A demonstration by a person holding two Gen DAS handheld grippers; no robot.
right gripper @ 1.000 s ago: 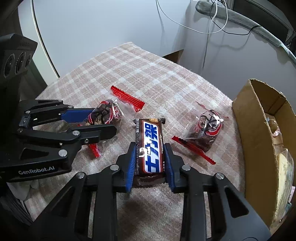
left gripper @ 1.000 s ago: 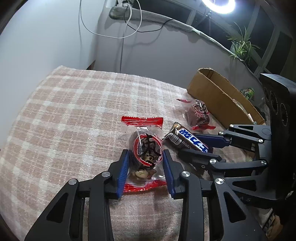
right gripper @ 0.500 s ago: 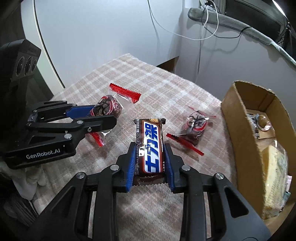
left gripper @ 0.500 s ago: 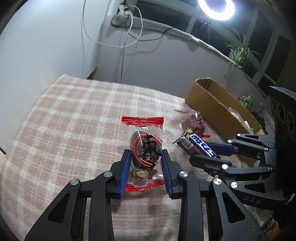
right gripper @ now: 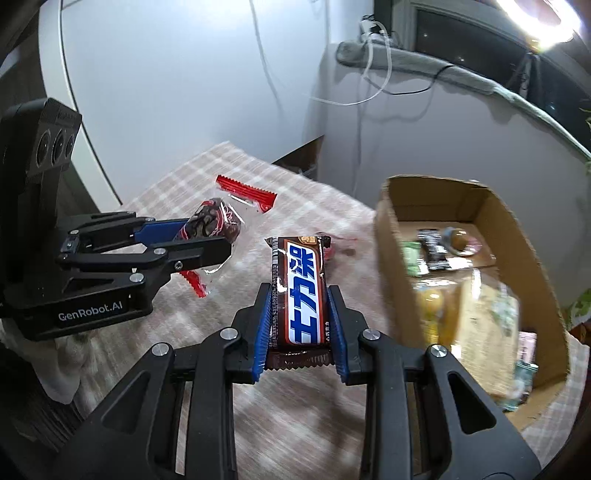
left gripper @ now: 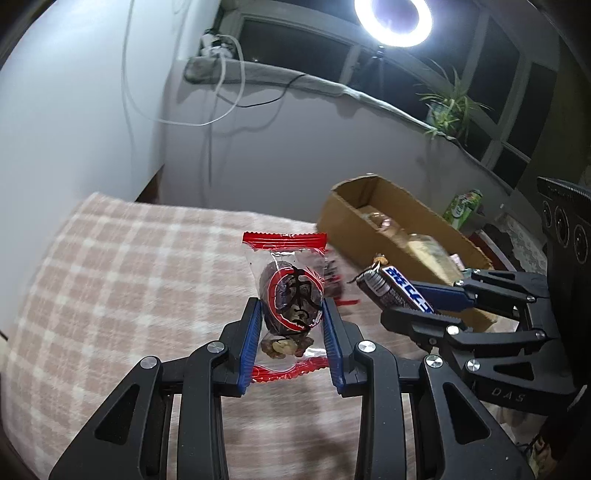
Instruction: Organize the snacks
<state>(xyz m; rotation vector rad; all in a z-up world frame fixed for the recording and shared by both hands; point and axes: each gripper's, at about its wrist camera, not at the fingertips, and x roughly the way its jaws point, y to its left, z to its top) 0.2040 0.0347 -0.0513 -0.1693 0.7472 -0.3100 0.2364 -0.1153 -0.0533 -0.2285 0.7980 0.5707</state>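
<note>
My left gripper [left gripper: 292,315] is shut on a clear snack packet with red ends [left gripper: 290,291], lifted off the checked cloth [left gripper: 122,280]. In the right wrist view that same packet [right gripper: 212,223] hangs in the left gripper [right gripper: 218,242] at the left. A brown chocolate bar with a blue and white label [right gripper: 300,291] is clamped in my right gripper [right gripper: 300,312], also raised above the cloth; in the left wrist view the bar [left gripper: 393,288] shows at the right. An open cardboard box [right gripper: 509,236] with several snacks inside stands to the right. Another red-ended packet [left gripper: 334,280] lies on the cloth, mostly hidden.
A grey wall with hanging white and black cables [left gripper: 221,92] rises behind the table. A ring light [left gripper: 393,16] and a potted plant [left gripper: 448,107] are on the sill. A green can [left gripper: 463,206] stands past the box. Bare cloth stretches left of the grippers.
Both grippers have risen off the cloth with their snacks and swung toward the box, which now shows its inside in the right wrist view.
</note>
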